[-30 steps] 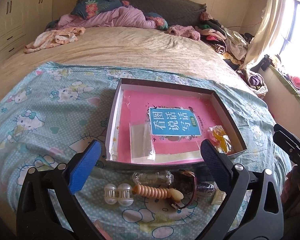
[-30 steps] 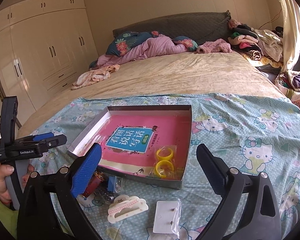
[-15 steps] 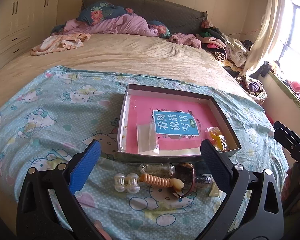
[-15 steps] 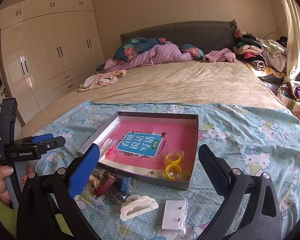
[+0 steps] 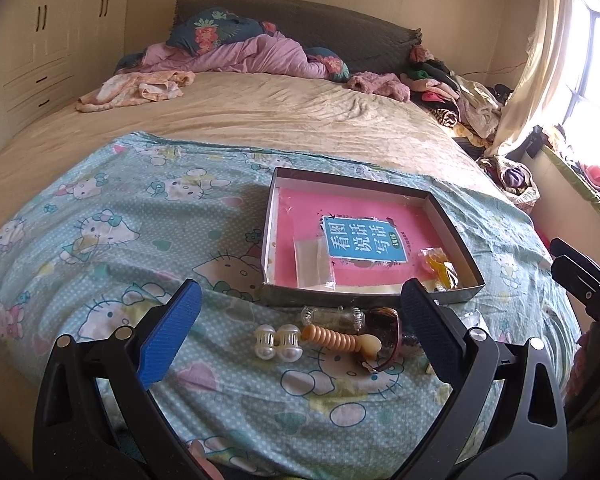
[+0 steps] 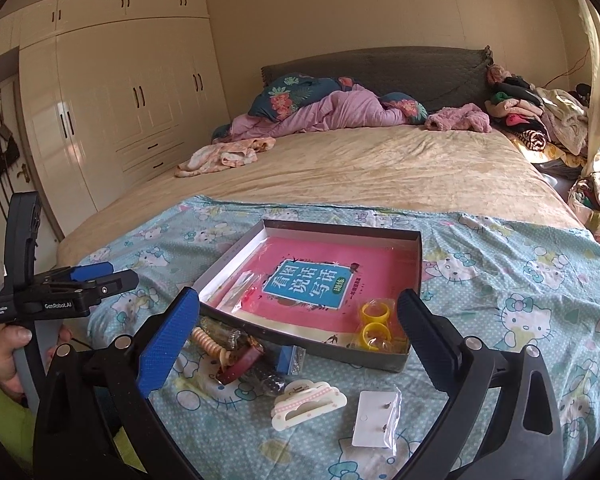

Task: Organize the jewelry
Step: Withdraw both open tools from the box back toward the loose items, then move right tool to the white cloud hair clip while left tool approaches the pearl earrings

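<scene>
Both the left gripper [image 5: 300, 336] and right gripper [image 6: 298, 332] hover spread wide, empty. Loose beaded peach bracelet [image 5: 332, 335] lies just near the shallow grey cardboard box [image 5: 452, 232]; approach low, pinch its middle.

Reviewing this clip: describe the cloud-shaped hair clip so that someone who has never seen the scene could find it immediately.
Start at the shallow grey box holding a pink book on the cartoon-cat sheet. On the sheet in front of the box's near wall lies the cloud-shaped hair clip, left of a white earring card in a clear sleeve. It is the only cream piece with scalloped edges and a pink stripe.
</scene>
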`<state>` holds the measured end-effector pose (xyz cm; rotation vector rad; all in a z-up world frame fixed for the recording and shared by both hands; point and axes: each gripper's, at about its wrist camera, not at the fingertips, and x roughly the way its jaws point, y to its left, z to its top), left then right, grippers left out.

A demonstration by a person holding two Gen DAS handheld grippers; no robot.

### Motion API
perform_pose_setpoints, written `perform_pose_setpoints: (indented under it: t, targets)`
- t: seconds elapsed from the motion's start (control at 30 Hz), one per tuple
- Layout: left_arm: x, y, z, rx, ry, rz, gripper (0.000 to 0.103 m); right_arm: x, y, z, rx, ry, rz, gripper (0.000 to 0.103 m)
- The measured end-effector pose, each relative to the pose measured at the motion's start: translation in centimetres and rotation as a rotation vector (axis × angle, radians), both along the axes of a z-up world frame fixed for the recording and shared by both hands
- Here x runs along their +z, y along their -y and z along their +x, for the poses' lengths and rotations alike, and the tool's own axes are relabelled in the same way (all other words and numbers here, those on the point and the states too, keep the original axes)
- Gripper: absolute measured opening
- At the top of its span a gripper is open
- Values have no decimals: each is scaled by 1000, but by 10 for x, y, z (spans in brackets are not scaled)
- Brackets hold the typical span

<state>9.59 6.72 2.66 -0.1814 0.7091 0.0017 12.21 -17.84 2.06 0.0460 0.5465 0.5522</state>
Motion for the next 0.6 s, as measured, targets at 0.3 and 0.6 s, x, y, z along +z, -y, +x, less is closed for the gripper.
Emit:
perform_pose_setpoints:
  t: [0.3,0.6]
  targets:
    - [1,-6,-17,12,8,6,93,2,-11,-13,36,2,-16,98]
    - [-8,-12,-28,28,-13,22,93,-2,-18,-24,72,-12,-45,98]
